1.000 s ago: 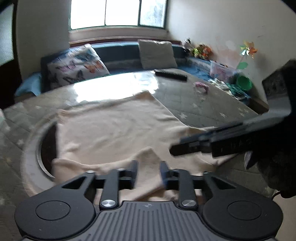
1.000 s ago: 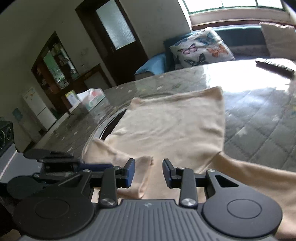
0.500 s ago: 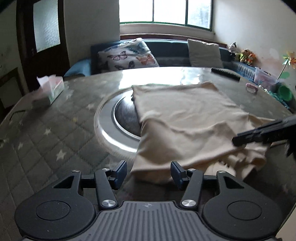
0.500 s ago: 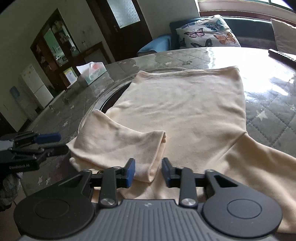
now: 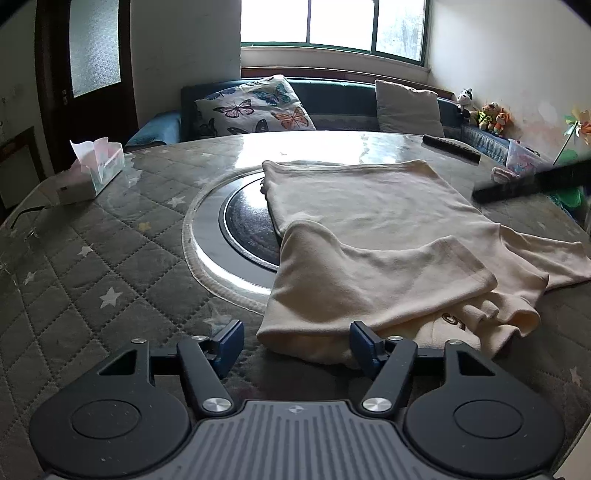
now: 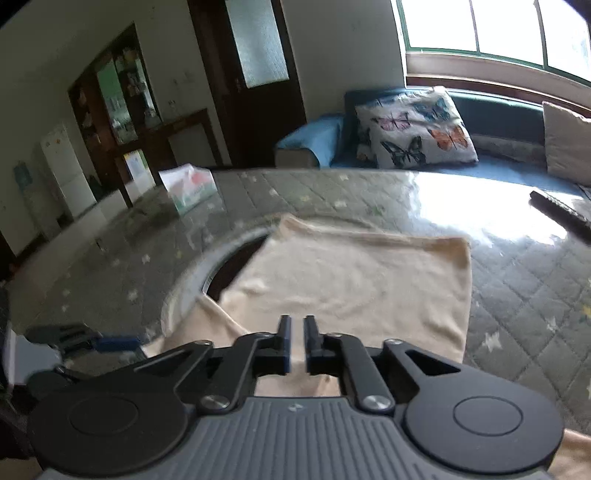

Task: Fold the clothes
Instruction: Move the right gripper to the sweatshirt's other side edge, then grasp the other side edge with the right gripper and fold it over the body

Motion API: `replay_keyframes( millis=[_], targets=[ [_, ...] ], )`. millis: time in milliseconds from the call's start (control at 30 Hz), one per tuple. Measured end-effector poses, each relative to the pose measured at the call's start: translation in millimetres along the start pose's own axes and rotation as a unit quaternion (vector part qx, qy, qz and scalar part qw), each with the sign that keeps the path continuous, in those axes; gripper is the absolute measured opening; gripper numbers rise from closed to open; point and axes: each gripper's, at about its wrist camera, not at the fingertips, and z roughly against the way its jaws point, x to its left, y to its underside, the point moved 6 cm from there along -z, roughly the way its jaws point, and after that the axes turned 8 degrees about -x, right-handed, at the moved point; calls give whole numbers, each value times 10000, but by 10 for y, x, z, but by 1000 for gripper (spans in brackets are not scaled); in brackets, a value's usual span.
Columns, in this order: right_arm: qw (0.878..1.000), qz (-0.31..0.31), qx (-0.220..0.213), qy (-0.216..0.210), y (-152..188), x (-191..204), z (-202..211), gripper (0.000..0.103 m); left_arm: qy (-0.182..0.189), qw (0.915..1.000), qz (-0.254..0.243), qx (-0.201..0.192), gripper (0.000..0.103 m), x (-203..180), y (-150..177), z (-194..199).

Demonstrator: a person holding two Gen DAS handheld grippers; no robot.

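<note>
Flat on the quilted grey table cover [image 5: 96,266] lies a cream-coloured shirt [image 5: 369,206], its far hem straight and its body spread smoothly over the right part of the round dark hob [image 5: 243,229] set in the table's middle. One sleeve [image 5: 362,280] is folded inward across the chest, its cuff edge ending in a soft rolled corner, while the other sleeve [image 5: 554,258] stretches out to the right. Near the front edge the cloth bunches into small wrinkles, and a bit of dark lettering [image 5: 452,320] peeks out from under the folded sleeve.

Just before that front edge hangs the left gripper [image 5: 297,345], whose jaws have just been opening; they stand wide apart with the shirt's near corner lying between them, and the blue pads [image 5: 231,341] do not press on the cloth. Above the shirt's middle, in a blurred view, the right gripper [image 6: 296,341] has its jaws nearly together with only a thin slit left and nothing caught in it; they have opened slightly.

A tissue box [image 5: 94,170] sits at the table's far left, a dark remote control [image 5: 450,147] at the far right edge, and a butterfly cushion [image 5: 255,107] on the blue sofa [image 5: 332,96] under the window [image 5: 332,22].
</note>
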Motion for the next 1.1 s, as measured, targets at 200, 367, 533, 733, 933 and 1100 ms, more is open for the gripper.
replay_keyframes(
  millis=[200,367,533,733,933,1100],
  targets=[
    [9985,-319,402,207,386,-173,-246,33,-41,10000,-3,14,72,22,8,-7],
    [9974,-417,570,131,550,-147,-311,29,-97,9999,-19,23,73,4,4,-37],
    [9991,-125,383,109,411,-36,-224,3,-178,9998,-126,8,73,-32,12,-70],
    [9984,453,-337,-66,-198,226,95,3,-272,9993,-247,-41,73,-59,12,-91],
    [9915,911,-923,-40,-694,401,355,3,-296,9988,-379,-84,72,-87,9,-91],
    [9891,1012,-1060,106,-775,351,441,3,-340,9984,-439,-93,64,-98,21,-63]
  ],
)
